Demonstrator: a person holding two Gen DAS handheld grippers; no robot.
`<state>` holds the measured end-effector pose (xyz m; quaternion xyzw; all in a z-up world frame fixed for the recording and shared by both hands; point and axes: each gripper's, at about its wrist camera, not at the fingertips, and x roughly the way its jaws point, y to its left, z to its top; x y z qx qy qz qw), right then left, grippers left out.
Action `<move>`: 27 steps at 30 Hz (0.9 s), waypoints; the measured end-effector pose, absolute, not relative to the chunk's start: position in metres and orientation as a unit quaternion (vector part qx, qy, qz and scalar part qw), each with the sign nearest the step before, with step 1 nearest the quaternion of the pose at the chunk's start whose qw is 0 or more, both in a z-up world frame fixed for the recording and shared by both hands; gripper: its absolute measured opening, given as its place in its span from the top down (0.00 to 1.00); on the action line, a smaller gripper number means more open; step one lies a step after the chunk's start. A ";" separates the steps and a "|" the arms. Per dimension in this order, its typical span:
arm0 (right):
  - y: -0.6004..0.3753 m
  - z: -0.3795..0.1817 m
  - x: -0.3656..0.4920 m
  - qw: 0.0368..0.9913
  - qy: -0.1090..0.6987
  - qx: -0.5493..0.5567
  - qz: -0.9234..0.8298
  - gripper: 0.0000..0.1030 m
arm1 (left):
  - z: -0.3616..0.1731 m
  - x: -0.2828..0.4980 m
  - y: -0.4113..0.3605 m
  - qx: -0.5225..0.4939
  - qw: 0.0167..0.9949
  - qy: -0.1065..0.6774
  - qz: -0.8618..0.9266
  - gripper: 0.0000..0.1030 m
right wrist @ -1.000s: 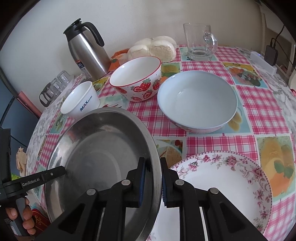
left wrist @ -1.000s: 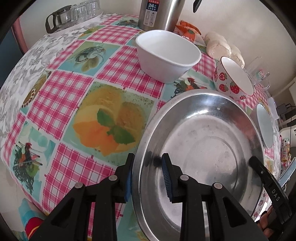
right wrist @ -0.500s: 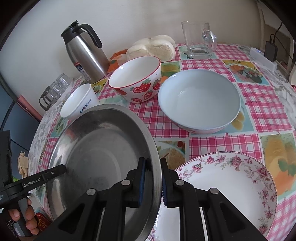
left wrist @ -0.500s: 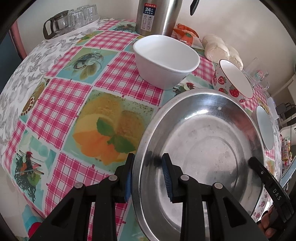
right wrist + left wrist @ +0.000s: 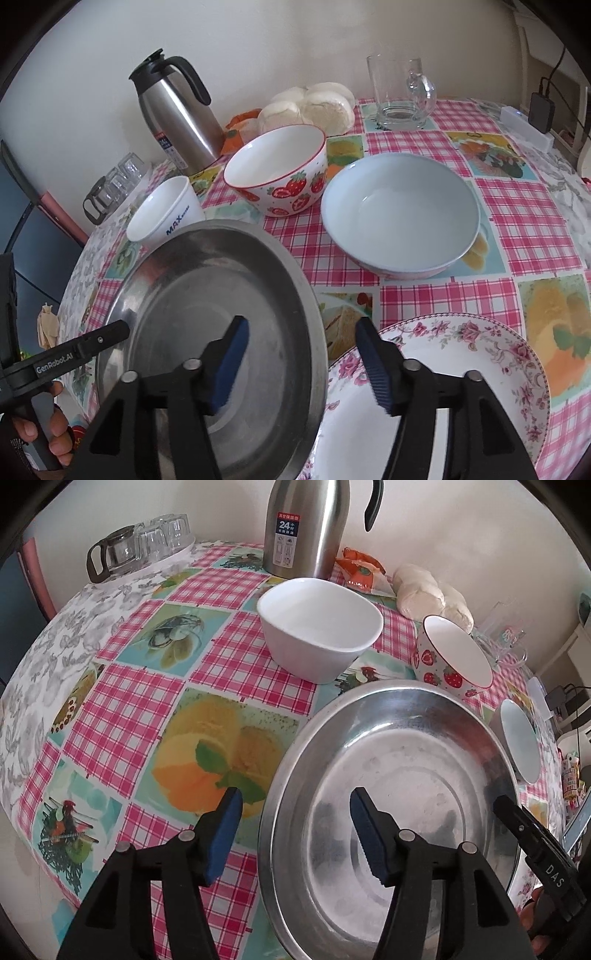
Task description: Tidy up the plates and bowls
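A steel plate (image 5: 399,775) (image 5: 207,295) lies on the table at its near edge, its right side over the floral plate (image 5: 480,354). My left gripper (image 5: 295,830) is open, its fingers on either side of the steel plate's left rim. My right gripper (image 5: 303,360) is open, its fingers on either side of the right rim. Behind stand a white bowl (image 5: 319,627) (image 5: 162,218), a strawberry bowl (image 5: 277,170) (image 5: 454,661) and a wide pale blue bowl (image 5: 400,214) (image 5: 521,746).
A steel thermos (image 5: 306,524) (image 5: 177,114), buns (image 5: 314,107), an orange packet (image 5: 360,570) and a glass mug (image 5: 400,92) stand along the back wall. A glass pot and small glasses (image 5: 140,546) sit at the back left. A power strip (image 5: 524,122) lies at the far right.
Both grippers were shut on the steel plate's rim and have opened. The plate has come down onto the table and the floral plate.
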<state>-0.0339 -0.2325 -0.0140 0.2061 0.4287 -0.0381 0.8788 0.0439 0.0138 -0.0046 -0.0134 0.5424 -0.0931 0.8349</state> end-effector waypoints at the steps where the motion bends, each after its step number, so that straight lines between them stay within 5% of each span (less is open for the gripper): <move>1: -0.233 -0.014 -0.034 0.880 0.427 0.207 -0.039 0.32 | -0.004 0.044 0.014 -0.012 0.836 0.541 -0.090 0.32; 3: -0.235 -0.013 -0.035 0.881 0.421 0.210 -0.039 0.27 | -0.004 0.045 0.015 -0.012 0.838 0.538 -0.086 0.20; 11: -0.229 -0.008 -0.038 0.894 0.400 0.202 -0.021 0.13 | 0.002 0.043 0.009 0.008 0.853 0.515 -0.081 0.17; 14: -0.227 -0.007 -0.039 0.897 0.395 0.195 -0.017 0.00 | 0.004 0.043 0.012 0.005 0.858 0.508 -0.077 0.14; 16: -0.227 -0.006 -0.040 0.900 0.391 0.192 -0.017 0.00 | 0.006 0.043 0.015 0.001 0.861 0.504 -0.071 0.03; 27: -0.216 0.011 -0.045 0.912 0.378 0.160 -0.024 0.00 | 0.025 0.035 0.017 -0.002 0.888 0.458 -0.048 0.03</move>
